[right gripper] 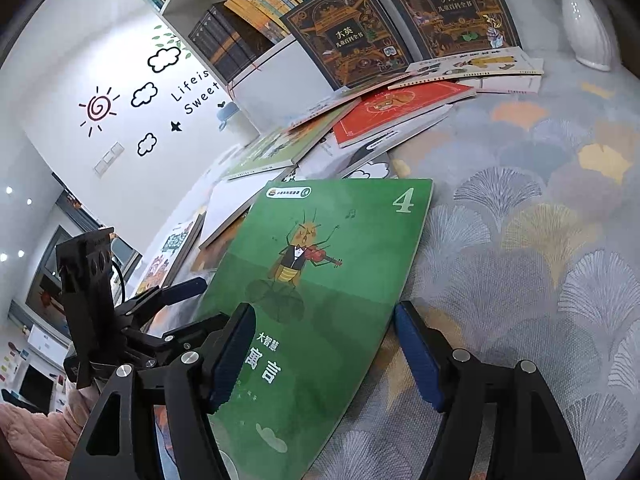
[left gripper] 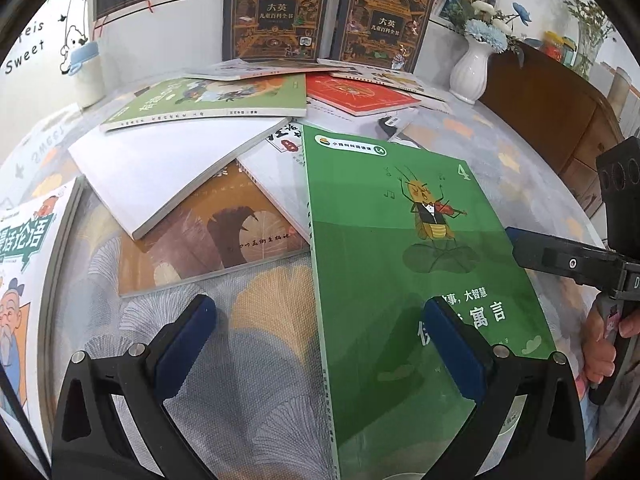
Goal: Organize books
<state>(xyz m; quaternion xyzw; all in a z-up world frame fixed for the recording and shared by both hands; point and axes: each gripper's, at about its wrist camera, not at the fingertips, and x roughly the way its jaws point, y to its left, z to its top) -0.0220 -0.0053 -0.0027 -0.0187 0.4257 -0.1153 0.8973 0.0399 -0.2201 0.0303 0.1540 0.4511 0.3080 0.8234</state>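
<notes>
On the bench (right gripper: 540,208), covered in a fan-patterned cloth, a green book (left gripper: 400,264) with a violin-playing insect on its cover lies nearest the viewer, its far left corner resting on other books. Left hand-held gripper (left gripper: 320,348): jaws wide, nothing pressed; its right pad hangs over the green cover while the left pad is over bare cloth, so the book's spine edge runs between them. Right hand-held gripper (right gripper: 324,356): jaws wide and straddling the book's near right edge, left pad above the cover, right pad above cloth just beside the edge; whether either pad touches cannot be told.

Open room: the cloth right of the green book is bare as far as the white vase (left gripper: 472,68) of blue flowers. Left of it the bench is crowded: a brown book (left gripper: 212,248) under a white book (left gripper: 160,176), a light green book (left gripper: 216,100) behind, a red book (left gripper: 356,94) further back, and a cartoon book (left gripper: 24,280) at the left rim.

Two dark encyclopedia volumes (left gripper: 276,12) stand upright against a white bookshelf (right gripper: 224,24), which holds rows of upright books. A wooden cabinet (left gripper: 552,108) stands beyond the vase.
</notes>
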